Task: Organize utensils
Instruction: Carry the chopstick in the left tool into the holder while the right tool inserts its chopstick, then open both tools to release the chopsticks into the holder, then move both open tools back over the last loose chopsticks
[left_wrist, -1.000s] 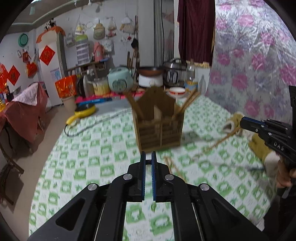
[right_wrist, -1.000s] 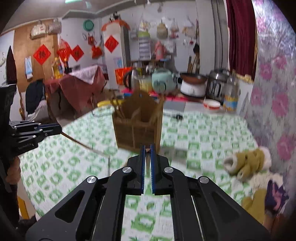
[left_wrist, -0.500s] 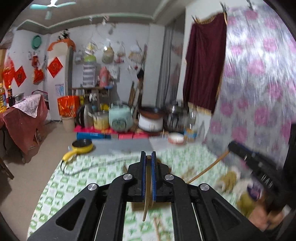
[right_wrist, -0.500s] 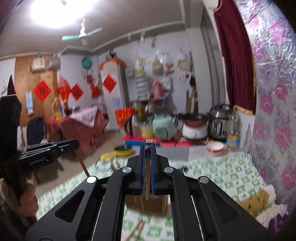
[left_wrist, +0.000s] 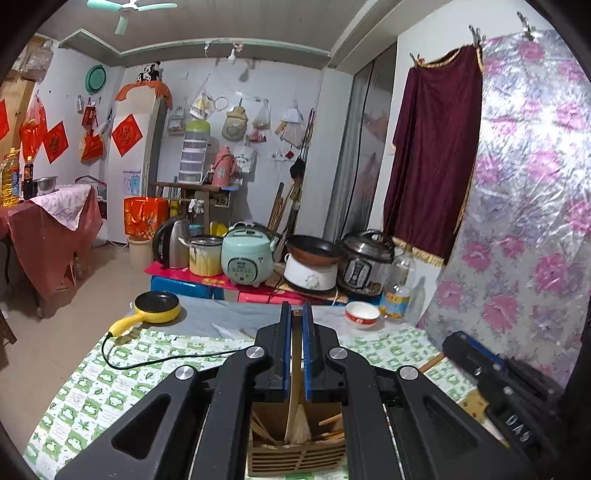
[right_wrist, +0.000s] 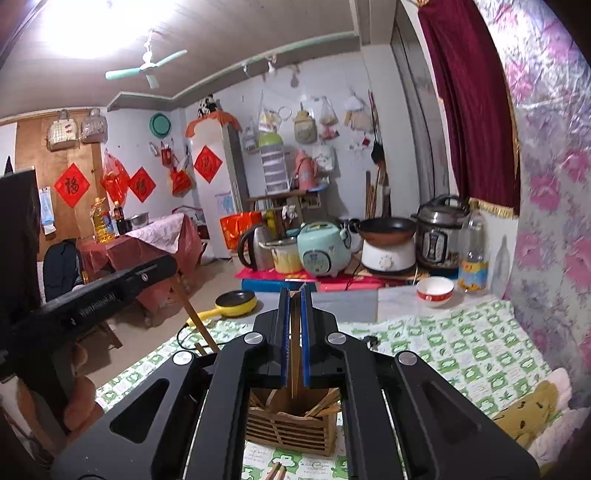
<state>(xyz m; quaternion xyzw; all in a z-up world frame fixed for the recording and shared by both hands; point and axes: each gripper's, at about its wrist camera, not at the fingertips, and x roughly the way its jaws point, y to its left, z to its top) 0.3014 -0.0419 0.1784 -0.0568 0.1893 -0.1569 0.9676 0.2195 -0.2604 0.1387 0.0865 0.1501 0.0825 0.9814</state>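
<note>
A wooden slatted utensil holder (left_wrist: 297, 454) stands on the green-checked tablecloth (left_wrist: 96, 384) and holds several wooden utensils. My left gripper (left_wrist: 294, 321) is shut on a wooden spoon (left_wrist: 295, 402) that hangs down with its bowl inside the holder. My right gripper (right_wrist: 294, 295) is shut on a wooden utensil (right_wrist: 294, 354) that hangs down into the holder (right_wrist: 291, 428). The right gripper also shows in the left wrist view (left_wrist: 495, 376), and the left gripper in the right wrist view (right_wrist: 110, 291), holding its spoon handle (right_wrist: 192, 314).
A yellow frying pan (left_wrist: 157, 306) with a black cord and a red-and-white bowl (left_wrist: 362, 314) sit at the table's far end. Loose chopsticks (right_wrist: 277, 472) lie in front of the holder. Yellow slippers (right_wrist: 532, 413) lie at the right. Cookers stand beyond the table.
Both grippers have risen from low over the table to above the holder. Each now holds a wooden utensil hanging into it.
</note>
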